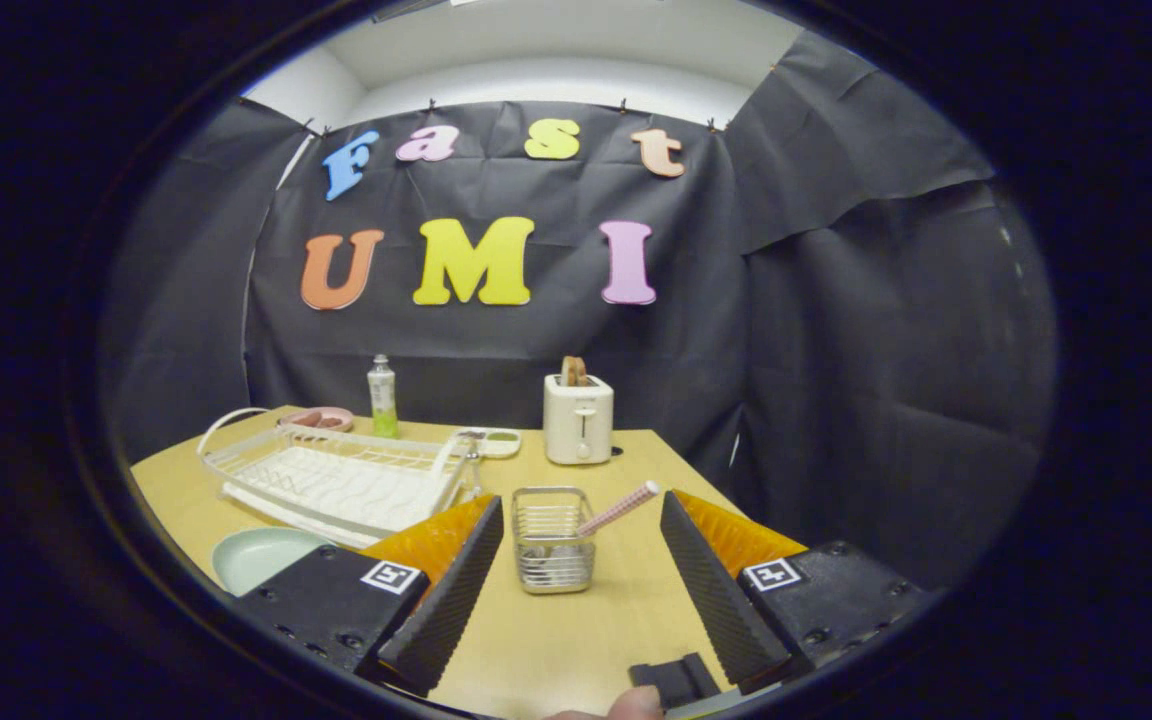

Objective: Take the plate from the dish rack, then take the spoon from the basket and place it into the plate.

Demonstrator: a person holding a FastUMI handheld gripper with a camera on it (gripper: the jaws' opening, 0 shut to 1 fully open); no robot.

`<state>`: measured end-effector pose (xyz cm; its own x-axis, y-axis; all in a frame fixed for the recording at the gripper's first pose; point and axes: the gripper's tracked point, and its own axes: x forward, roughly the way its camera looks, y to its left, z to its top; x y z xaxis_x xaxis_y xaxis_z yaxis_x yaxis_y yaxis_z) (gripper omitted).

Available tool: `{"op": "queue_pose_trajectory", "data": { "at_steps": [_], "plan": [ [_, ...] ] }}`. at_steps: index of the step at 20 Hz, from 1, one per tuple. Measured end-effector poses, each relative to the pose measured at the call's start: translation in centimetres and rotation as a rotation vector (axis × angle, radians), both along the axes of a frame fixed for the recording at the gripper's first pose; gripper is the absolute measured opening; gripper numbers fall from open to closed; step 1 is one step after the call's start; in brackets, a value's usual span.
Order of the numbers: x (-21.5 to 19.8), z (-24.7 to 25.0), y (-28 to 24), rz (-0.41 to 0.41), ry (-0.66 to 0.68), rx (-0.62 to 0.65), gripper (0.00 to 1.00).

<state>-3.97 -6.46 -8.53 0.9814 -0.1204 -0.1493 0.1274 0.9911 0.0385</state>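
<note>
The gripper (576, 560) gapes empty around the basket (553, 540), whose spoon (619, 509), probably light and stiff, offers its slanting handle.

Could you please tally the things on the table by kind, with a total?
Gripper open, the basket between its fingers.
Plates: 2, pale green plate, pink plate
Dish rack: 1
Basket: 1
Spoon: 1
Toaster: 1
Bottle: 1
White tray: 1
Total: 8
</note>
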Motion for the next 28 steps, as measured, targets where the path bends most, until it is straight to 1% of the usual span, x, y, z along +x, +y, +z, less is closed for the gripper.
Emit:
{"op": "queue_pose_trajectory", "data": {
  "at_steps": [3, 10, 13, 15, 18, 19, 21, 22, 23, 24, 27, 28],
  "plan": [
    [2.3, -0.8, -1.9, -0.006, 0.021, 0.038, 1.0],
    [7.8, -2.8, -1.3, 0.081, 0.074, 0.1, 1.0],
    [8.9, -3.6, -0.7, 0.109, 0.096, 0.093, 0.85],
    [9.3, -3.5, -0.2, 0.13, 0.098, 0.097, 0.7],
    [9.8, -3.4, 0.0, 0.154, 0.114, 0.136, 0.47],
    [9.9, -3.1, 0.4, 0.172, 0.119, 0.152, 0.4],
    [10.0, -2.7, 1.1, 0.208, 0.14, 0.174, 0.31],
    [10.0, -2.4, 1.6, 0.23, 0.148, 0.19, 0.29],
    [10.0, -2.2, 2.0, 0.245, 0.158, 0.205, 0.24],
    [9.9, -1.8, 2.3, 0.258, 0.163, 0.226, 0.22],
    [9.6, -0.5, 2.7, 0.254, 0.158, 0.278, 0.13],
    [9.2, 0.0, 2.7, 0.247, 0.152, 0.284, 0.12]
  ]
}}
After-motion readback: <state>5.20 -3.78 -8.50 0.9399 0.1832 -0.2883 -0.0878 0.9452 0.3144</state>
